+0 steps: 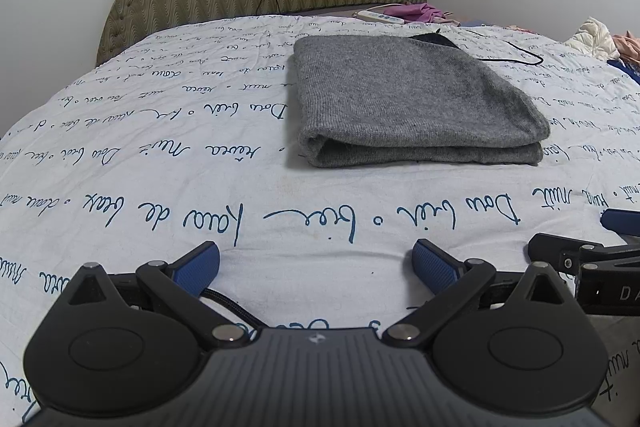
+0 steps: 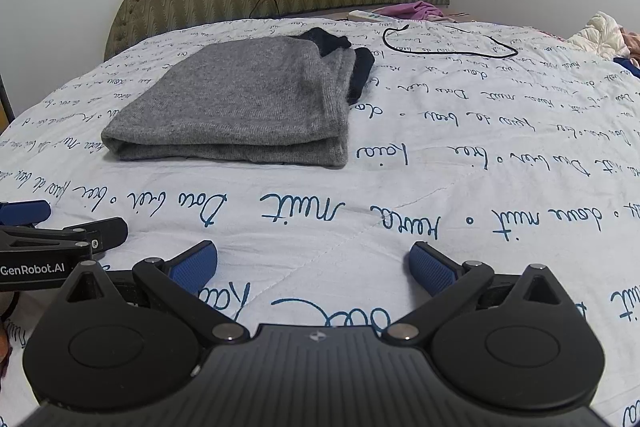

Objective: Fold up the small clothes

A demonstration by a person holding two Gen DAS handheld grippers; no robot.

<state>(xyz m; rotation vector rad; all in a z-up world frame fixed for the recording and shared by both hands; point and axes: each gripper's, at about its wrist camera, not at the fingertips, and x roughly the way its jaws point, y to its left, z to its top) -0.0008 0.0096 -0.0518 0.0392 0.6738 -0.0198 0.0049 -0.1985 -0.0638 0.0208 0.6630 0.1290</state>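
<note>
Grey sweater lies folded — left claw and right claw spread wide, holding nothing.

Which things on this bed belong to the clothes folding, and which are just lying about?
Job:
grey knit garment, folded on the bedspread
left gripper and right gripper, both open, holding nothing

Lying about:
black cable
white power strip
purple cloth
</note>
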